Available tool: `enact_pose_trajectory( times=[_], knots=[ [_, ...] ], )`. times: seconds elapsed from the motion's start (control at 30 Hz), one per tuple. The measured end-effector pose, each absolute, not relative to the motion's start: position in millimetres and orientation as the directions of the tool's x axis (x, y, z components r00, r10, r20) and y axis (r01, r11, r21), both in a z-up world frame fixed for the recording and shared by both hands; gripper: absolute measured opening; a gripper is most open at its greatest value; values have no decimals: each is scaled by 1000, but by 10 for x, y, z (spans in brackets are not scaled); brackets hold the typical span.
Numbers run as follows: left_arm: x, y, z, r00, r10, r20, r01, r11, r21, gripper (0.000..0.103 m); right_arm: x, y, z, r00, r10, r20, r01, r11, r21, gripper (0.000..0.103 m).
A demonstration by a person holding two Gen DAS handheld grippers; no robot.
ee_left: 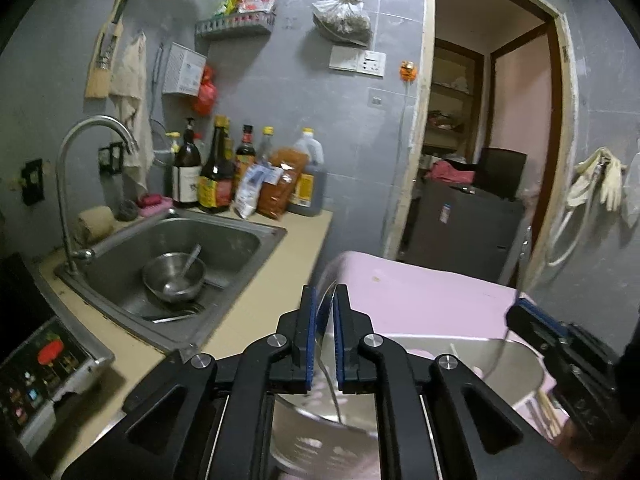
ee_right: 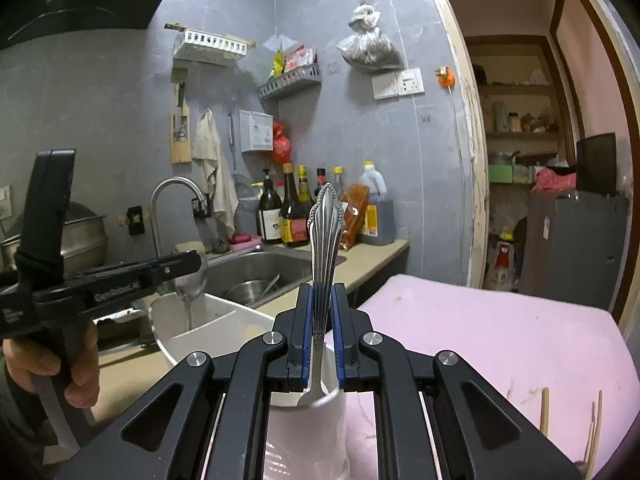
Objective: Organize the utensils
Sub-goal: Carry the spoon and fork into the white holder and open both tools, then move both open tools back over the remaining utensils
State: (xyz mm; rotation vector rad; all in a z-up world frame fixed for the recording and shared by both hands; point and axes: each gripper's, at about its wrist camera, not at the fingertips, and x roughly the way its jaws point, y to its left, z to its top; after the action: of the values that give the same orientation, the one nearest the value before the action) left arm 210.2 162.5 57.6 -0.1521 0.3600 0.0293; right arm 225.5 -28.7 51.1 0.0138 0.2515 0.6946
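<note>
My right gripper (ee_right: 321,292) is shut on a silver spoon (ee_right: 325,240) with an ornate handle, held upright, handle up, its bowl end just above or inside a white cup (ee_right: 312,432) on the pink cloth. My left gripper (ee_left: 325,292) is shut on a thin metal utensil (ee_left: 330,360) over a steel bowl (ee_left: 420,372). In the right wrist view the left gripper (ee_right: 196,260) holds a spoon (ee_right: 191,284) with its bowl end up, above the steel bowl (ee_right: 208,320). Wooden chopsticks (ee_right: 544,412) lie on the cloth at the right.
A pink-covered table (ee_right: 480,328) fills the foreground. Beyond is a counter (ee_left: 280,272) with a sink (ee_left: 224,240) holding a steel bowl and spoon (ee_left: 174,276), a tap (ee_left: 68,184), and sauce bottles (ee_left: 216,172). An induction cooker (ee_left: 44,368) sits left. A doorway (ee_left: 480,120) is at right.
</note>
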Motion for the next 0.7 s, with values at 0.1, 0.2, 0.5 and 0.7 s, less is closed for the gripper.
enact_pose_trajectory(
  times=[0.1, 0.2, 0.5, 0.7],
  knots=[
    [2045, 1591, 589, 937, -18, -350, -39, 987, -154, 22, 2229, -311, 495, 739, 633, -231, -629, 771, 100, 8],
    [1956, 1581, 614, 944, -37, -328, -29, 980, -195, 35, 2197, -356, 522, 743, 630, -224, -625, 774, 105, 12],
    [1718, 1333, 861, 967, -79, -243, 24, 975, -220, 59, 1966, -698, 796, 777, 613, -139, -605, 790, 103, 35],
    [1577, 1012, 1021, 981, -100, -169, 63, 975, -211, 81, 1778, -1162, 1025, 822, 566, -65, -558, 823, 106, 57]
  ],
)
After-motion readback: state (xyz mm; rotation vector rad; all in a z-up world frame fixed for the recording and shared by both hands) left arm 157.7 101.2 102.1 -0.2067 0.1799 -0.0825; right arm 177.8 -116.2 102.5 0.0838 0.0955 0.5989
